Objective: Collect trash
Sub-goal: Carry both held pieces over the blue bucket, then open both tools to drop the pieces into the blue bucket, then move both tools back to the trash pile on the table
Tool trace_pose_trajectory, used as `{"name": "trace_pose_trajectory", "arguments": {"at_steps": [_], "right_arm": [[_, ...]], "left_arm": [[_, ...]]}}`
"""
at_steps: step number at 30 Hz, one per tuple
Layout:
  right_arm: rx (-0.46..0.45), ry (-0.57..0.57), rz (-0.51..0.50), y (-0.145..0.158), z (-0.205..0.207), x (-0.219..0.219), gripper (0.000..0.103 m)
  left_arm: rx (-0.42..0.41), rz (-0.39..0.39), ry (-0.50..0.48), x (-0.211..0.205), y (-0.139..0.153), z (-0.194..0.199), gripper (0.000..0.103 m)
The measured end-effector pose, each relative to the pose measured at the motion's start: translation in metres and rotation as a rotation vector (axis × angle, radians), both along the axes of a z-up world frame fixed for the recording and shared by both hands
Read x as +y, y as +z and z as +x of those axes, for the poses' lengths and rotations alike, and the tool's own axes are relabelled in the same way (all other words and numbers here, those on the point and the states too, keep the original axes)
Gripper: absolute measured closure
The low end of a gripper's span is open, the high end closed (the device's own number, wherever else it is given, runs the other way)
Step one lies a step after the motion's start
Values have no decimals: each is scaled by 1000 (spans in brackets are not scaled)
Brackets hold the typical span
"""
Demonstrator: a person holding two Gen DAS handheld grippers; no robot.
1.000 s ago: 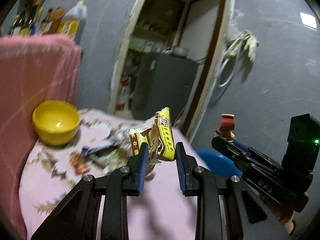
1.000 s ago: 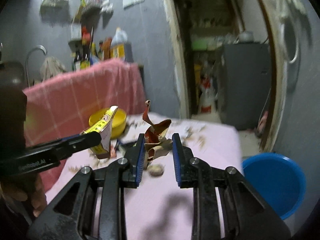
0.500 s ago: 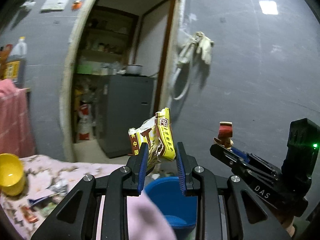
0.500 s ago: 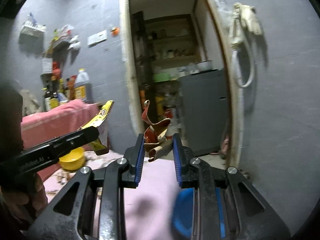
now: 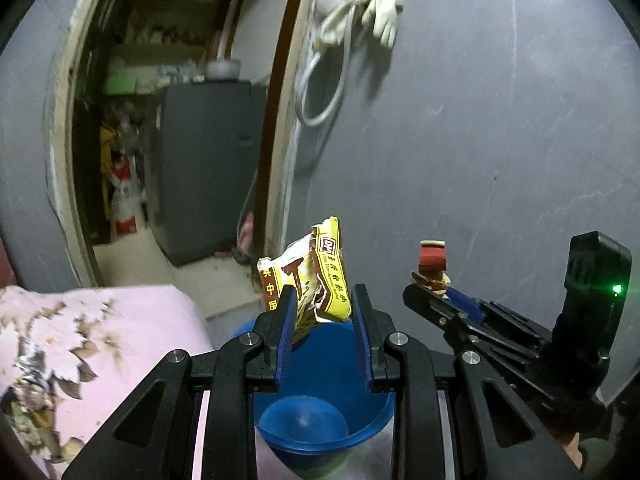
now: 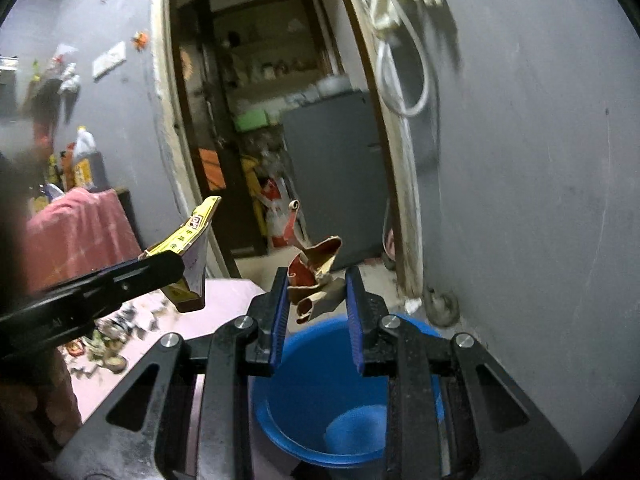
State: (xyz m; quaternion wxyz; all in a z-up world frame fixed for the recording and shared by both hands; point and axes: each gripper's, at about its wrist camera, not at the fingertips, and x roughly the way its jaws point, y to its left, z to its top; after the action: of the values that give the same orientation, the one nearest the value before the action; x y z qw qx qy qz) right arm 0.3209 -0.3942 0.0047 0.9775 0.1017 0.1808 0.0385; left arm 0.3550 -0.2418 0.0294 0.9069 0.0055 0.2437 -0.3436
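While the left gripper (image 5: pixel 322 316) squeezed a yellow snack wrapper (image 5: pixel 310 278), the right gripper (image 6: pixel 316 300), at 3 o'clock, pinched a red wrapper (image 6: pixel 316 276) above the blue bucket (image 6: pixel 320 364)

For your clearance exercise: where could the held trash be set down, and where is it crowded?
Free: the blue bucket, its inside bare, beside the pink tablecloth. A bare strip of cloth lies near the table edge. Crowded: the scraps strewn on the cloth farther left, under the left gripper.

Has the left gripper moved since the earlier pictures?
Yes. The left gripper swung away from the pink table to above the blue bucket.
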Motion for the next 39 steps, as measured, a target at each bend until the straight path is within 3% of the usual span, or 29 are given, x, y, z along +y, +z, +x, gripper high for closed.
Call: {"name": "trace_pose_trajectory", "arguments": {"at_steps": [9, 11, 16, 19, 27, 39], "right_arm": [[163, -10, 44, -53, 39, -20, 62], [198, -7, 54, -64, 48, -22, 58], [257, -14, 73, -84, 59, -27, 47], [264, -21, 80, -88, 60, -29, 45], [233, -31, 83, -73, 51, -24, 43], [106, -13, 49, -12, 17, 1, 36]], "left_arm": [[182, 108, 15, -23, -53, 41, 78], [225, 124, 20, -24, -64, 49, 72], [245, 132, 44, -17, -79, 51, 66], [248, 131, 58, -14, -79, 47, 66], [210, 99, 85, -4, -61, 37, 66], [109, 12, 152, 42, -7, 5, 65]]}}
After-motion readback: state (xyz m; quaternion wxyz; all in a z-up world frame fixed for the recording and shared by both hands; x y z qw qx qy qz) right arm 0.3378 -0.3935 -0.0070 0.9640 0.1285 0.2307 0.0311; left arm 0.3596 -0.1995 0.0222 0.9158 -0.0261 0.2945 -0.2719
